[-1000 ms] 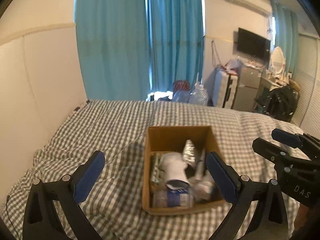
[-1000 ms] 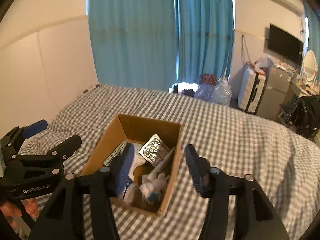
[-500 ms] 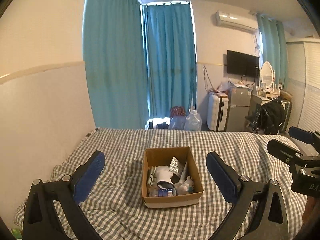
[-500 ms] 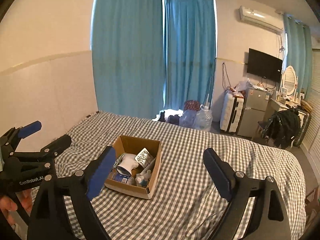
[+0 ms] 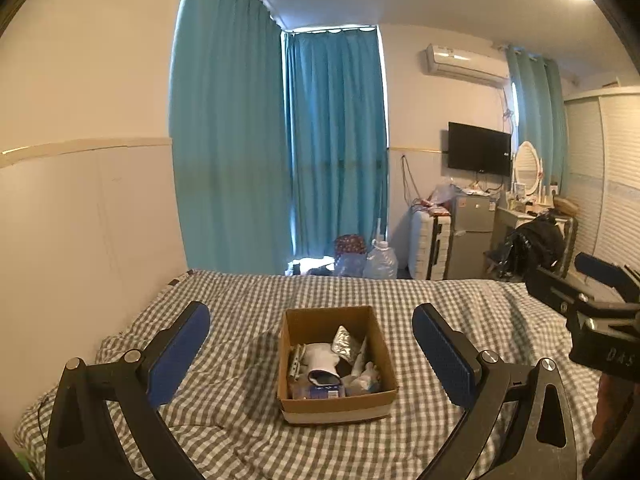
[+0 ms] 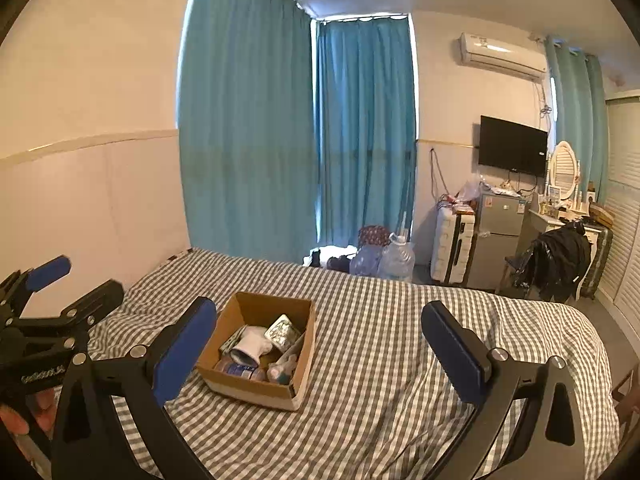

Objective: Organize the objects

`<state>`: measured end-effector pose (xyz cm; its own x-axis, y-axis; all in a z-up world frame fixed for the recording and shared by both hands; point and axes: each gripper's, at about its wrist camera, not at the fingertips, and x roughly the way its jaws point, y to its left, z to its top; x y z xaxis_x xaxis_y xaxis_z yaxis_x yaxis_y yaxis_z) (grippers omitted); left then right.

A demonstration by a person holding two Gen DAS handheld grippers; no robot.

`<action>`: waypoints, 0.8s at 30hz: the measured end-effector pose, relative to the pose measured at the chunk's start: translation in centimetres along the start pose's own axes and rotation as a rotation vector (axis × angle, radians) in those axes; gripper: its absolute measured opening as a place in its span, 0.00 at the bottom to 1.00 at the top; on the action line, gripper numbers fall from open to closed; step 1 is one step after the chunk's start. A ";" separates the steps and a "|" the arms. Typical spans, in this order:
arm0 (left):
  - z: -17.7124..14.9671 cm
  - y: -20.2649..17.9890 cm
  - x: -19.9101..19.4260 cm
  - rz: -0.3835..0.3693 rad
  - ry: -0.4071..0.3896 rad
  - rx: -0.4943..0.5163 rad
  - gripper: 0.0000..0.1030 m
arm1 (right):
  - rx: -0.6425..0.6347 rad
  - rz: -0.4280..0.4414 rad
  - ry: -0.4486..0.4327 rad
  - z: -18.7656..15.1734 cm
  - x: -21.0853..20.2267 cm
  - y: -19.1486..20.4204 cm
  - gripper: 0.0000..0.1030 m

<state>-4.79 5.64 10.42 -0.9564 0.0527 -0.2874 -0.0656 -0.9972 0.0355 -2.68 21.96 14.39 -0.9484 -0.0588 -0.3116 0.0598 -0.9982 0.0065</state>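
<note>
A brown cardboard box point(image 5: 336, 398) sits on the grey checked bed point(image 5: 240, 304). It holds a white sock point(image 5: 320, 360), a silver blister pack point(image 5: 346, 344), small bottles and tubes. It also shows in the right wrist view point(image 6: 248, 390). My left gripper point(image 5: 312, 356) is open and empty, held back from the box and above the bed. My right gripper point(image 6: 320, 348) is open and empty, to the right of the box. Each gripper shows at the edge of the other's view.
Teal curtains point(image 5: 328, 144) hang behind the bed. Water jugs point(image 5: 380, 264), a suitcase point(image 5: 430, 244), a small fridge point(image 5: 472, 236), a TV point(image 5: 478, 147) and a dressing table with a black bag point(image 5: 540, 236) stand at the far right. A white wall point(image 5: 80, 220) borders the bed's left side.
Both grippers have pulled back and up from the box, which looks smaller now. The right gripper's fingers have spread wider. The box contents have not moved.
</note>
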 end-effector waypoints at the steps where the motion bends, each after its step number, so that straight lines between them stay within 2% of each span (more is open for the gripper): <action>1: -0.7 0.0 0.6 0.008 -0.005 0.000 1.00 | 0.007 -0.005 -0.009 -0.2 0.4 -0.3 1.00; 6: -5.0 0.7 3.9 0.030 0.036 -0.034 1.00 | -0.010 -0.043 -0.030 -3.5 4.2 -0.7 1.00; 9: -6.9 0.8 5.9 0.043 0.080 -0.033 1.00 | -0.035 -0.058 0.011 -6.2 7.2 -0.7 1.00; 13: -8.0 0.5 6.3 0.058 0.075 -0.014 1.00 | -0.026 -0.049 0.072 -8.4 10.0 -0.8 1.00; 19: -8.6 0.4 5.9 0.040 0.092 -0.036 1.00 | -0.047 -0.040 0.067 -8.7 9.9 -0.1 1.00; 24: -8.6 0.7 5.8 0.059 0.097 -0.043 1.00 | -0.056 -0.051 0.072 -9.0 9.6 0.0 1.00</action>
<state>-7.89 4.80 0.56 -0.9261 -0.0091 -0.3771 0.0041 -0.9999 0.0142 -8.98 21.54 2.81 -0.9259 -0.0053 -0.3778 0.0317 -0.9975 -0.0636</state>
